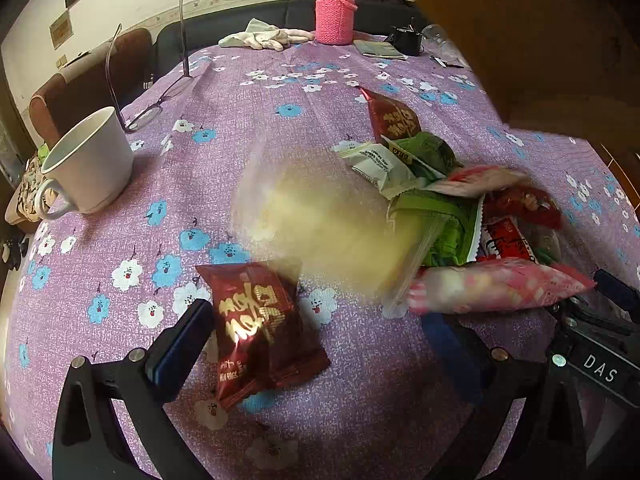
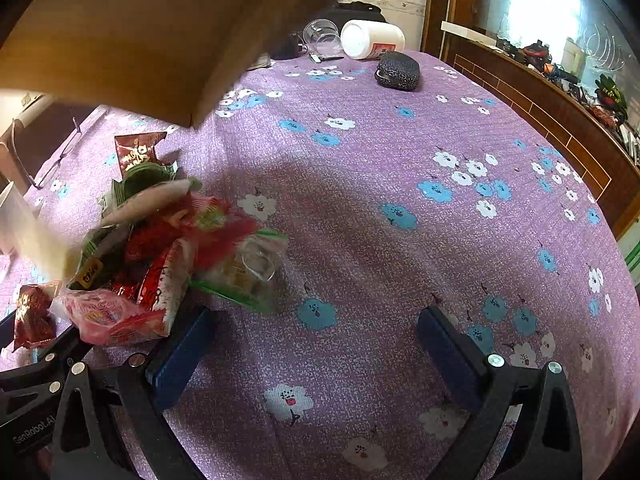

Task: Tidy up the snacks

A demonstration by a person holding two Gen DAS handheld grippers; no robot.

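A pile of snack packets (image 1: 460,208) lies on the purple flowered tablecloth (image 1: 280,120), also in the right wrist view (image 2: 160,248). A blurred yellow packet (image 1: 328,232) is in motion over the cloth beside the pile. A dark red packet (image 1: 260,328) lies between the fingers of my open, empty left gripper (image 1: 324,328). A pink packet (image 1: 500,286) lies near its right finger. A second dark red packet (image 1: 394,116) lies at the pile's far end. My right gripper (image 2: 316,344) is open and empty, just right of the pile. A tilted brown cardboard box (image 2: 140,32) hangs above the pile.
A white mug (image 1: 88,164) stands at the left, with glasses (image 1: 156,100) behind it. A pink flask (image 1: 335,8), gloves (image 1: 264,38) and small items sit at the far edge. A black case (image 2: 398,70), a white jar (image 2: 372,38) and a wooden cabinet (image 2: 560,120) are on the right.
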